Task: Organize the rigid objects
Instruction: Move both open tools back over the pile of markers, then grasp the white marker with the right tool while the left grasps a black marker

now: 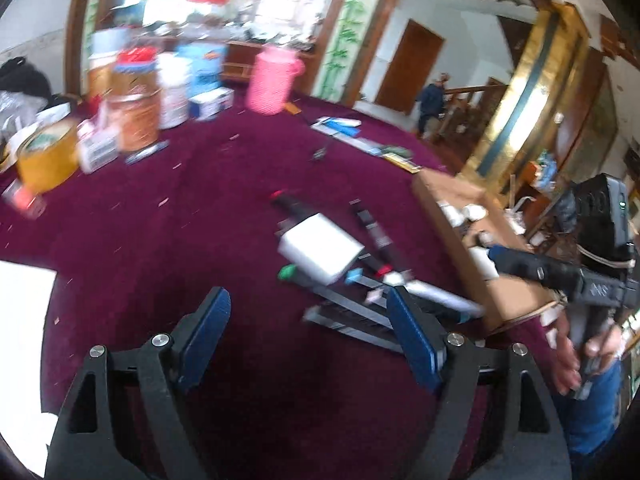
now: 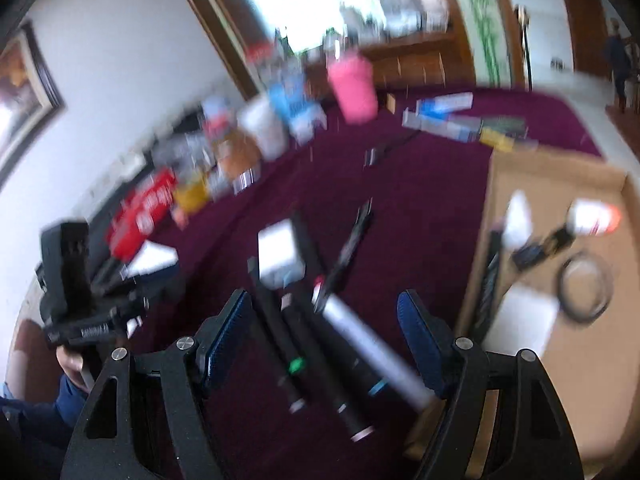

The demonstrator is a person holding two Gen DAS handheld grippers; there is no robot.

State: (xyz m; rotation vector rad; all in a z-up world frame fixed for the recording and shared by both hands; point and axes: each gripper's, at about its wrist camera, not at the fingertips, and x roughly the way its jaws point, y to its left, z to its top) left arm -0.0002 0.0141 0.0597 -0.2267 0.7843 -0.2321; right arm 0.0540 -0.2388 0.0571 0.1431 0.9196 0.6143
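Observation:
Several dark markers [image 1: 352,312] and a white marker [image 1: 436,298] lie in a loose heap on the maroon tablecloth, with a small white box [image 1: 320,250] on top of them. My left gripper [image 1: 306,296] is open and holds nothing; the heap lies just ahead and to its right. My right gripper [image 2: 324,300] hovers open over the same markers [image 2: 296,344], which lie between its fingers without the pads pressing; the white marker [image 2: 372,344] runs toward its right finger [image 2: 420,344]. The white box [image 2: 280,252] lies just beyond. The picture is blurred.
An open cardboard box [image 2: 540,172] with white items and a black coiled ring [image 2: 586,288] sits right of the heap. Cans, bottles, a tape roll [image 1: 46,156] and a pink cup [image 1: 272,80] line the back left. Flat packets [image 1: 348,128] lie far right. A person [image 1: 432,104] stands in the background.

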